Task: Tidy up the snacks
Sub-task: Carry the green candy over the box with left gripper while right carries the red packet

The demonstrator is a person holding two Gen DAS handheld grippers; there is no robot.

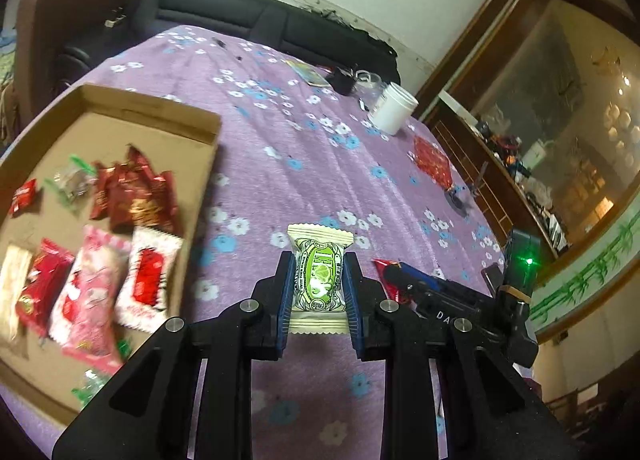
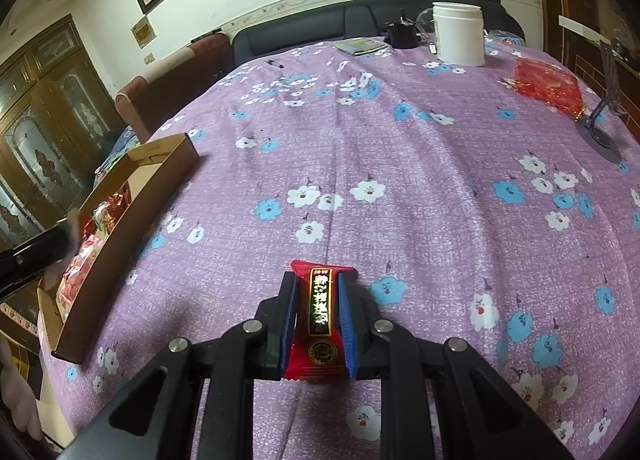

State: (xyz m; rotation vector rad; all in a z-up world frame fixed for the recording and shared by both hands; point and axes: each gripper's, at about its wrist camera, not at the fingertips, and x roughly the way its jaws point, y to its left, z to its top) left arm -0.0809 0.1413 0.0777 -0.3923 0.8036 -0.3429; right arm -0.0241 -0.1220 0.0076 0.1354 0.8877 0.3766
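My left gripper (image 1: 319,260) is shut on a green and cream snack packet (image 1: 319,276) and holds it over the purple flowered cloth, just right of a shallow cardboard tray (image 1: 160,107). The tray holds several red, pink and white snack packets (image 1: 136,195). My right gripper (image 2: 318,280) is shut on a red snack packet with a black and gold label (image 2: 320,316). The right gripper and its red packet (image 1: 386,274) also show at the right of the left wrist view. The tray (image 2: 132,219) lies at the left of the right wrist view.
A white plastic jar (image 2: 459,33) stands at the far side of the table, next to a black object (image 2: 402,35) and a flat packet (image 2: 360,47). A red mesh bag (image 2: 548,87) and a small dark stand (image 2: 600,127) lie at the right. A dark sofa (image 1: 224,15) is behind.
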